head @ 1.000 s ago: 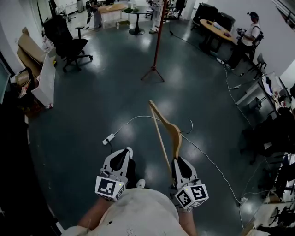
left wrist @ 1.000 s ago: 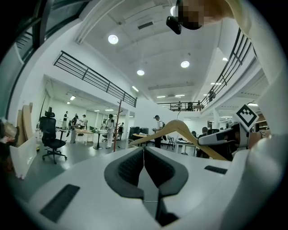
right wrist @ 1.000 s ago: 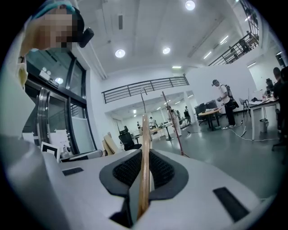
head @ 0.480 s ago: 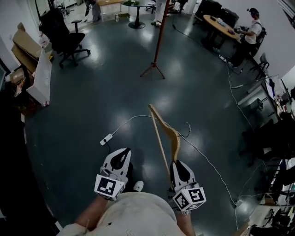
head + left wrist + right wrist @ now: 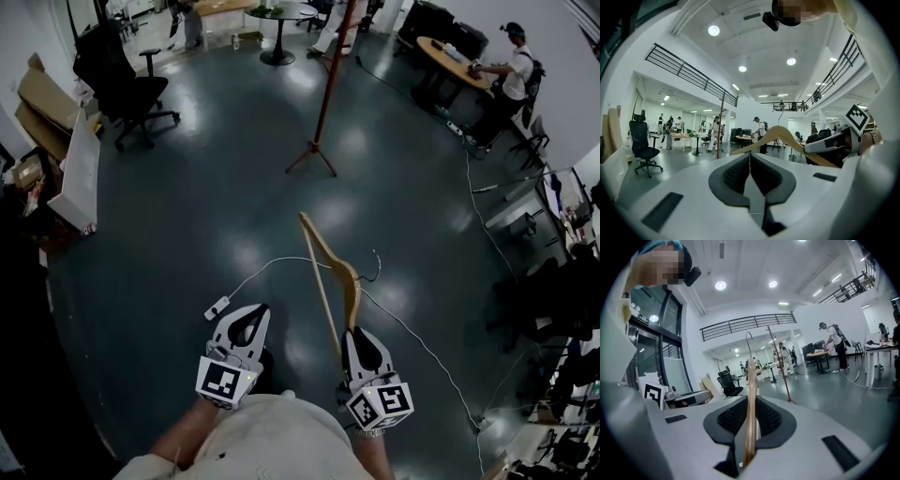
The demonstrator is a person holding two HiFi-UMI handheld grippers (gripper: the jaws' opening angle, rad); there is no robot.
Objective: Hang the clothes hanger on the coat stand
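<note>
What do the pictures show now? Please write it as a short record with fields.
left hand-held gripper: shut, empty
right hand-held gripper: shut on hanger
hanger state: wooden, tilted up and forward, hook free
coat stand: red pole, stands ahead on the floor, apart from hanger
task state: hanger not yet hung

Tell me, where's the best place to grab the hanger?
Hold the hanger by the wooden end nearest the person, coming from that side, as the right gripper does. It is flat there for fingers, and the hook is free for the coat stand.
</note>
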